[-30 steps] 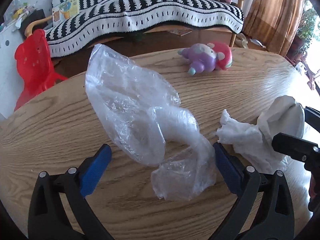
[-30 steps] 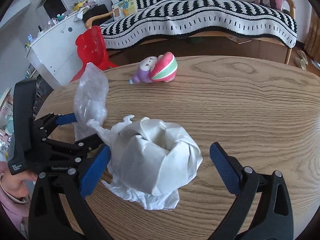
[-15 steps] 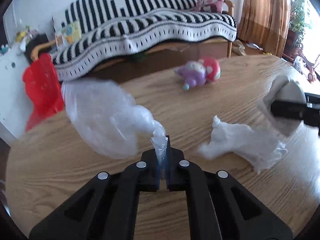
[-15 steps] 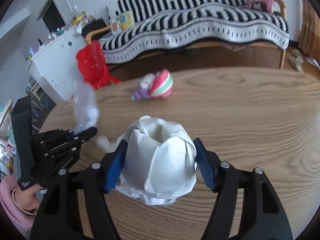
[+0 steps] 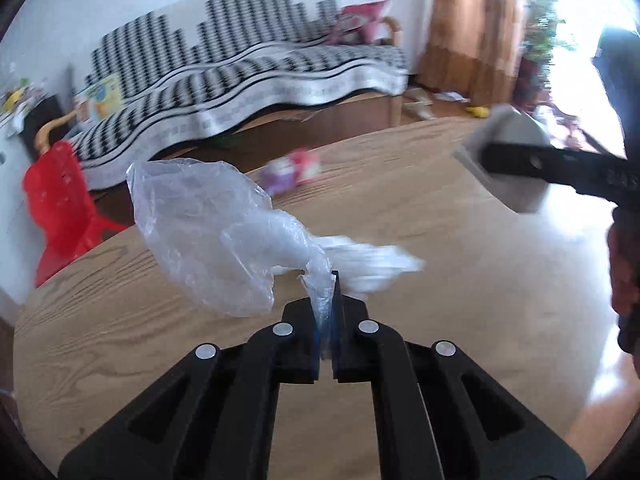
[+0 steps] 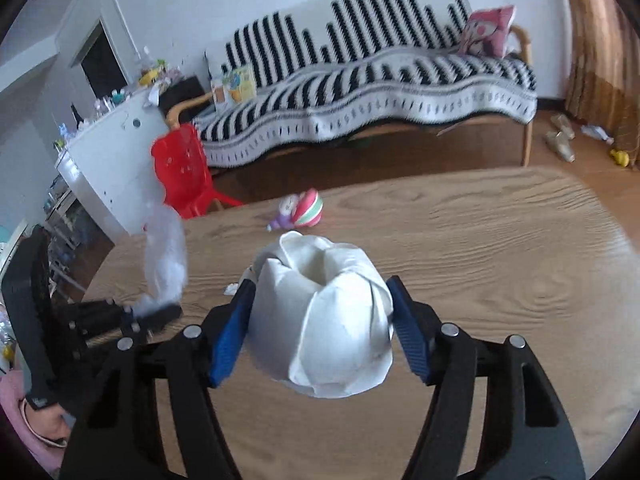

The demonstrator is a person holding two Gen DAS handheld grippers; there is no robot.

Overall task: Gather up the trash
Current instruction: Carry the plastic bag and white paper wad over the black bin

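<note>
My left gripper [image 5: 326,300] is shut on a corner of a clear plastic bag [image 5: 208,232], which hangs up and to the left above the wooden table [image 5: 400,208]. My right gripper [image 6: 320,312] is shut on a white crumpled paper ball [image 6: 324,312] and holds it above the table. In the left wrist view the ball [image 5: 508,160] shows lifted at the right. A white crumpled tissue [image 5: 368,264] lies on the table behind the bag. In the right wrist view the bag [image 6: 166,256] and left gripper [image 6: 160,314] are at the left.
A purple and pink plush toy [image 6: 298,214] lies at the table's far edge. Beyond the table stand a red plastic chair [image 6: 184,172], a sofa with a black-and-white striped cover [image 6: 360,92] and a white cabinet [image 6: 112,152].
Both grippers closed, the left on the bag and the right on the paper ball, and both lifted off the table. The tissue stayed on the table.
</note>
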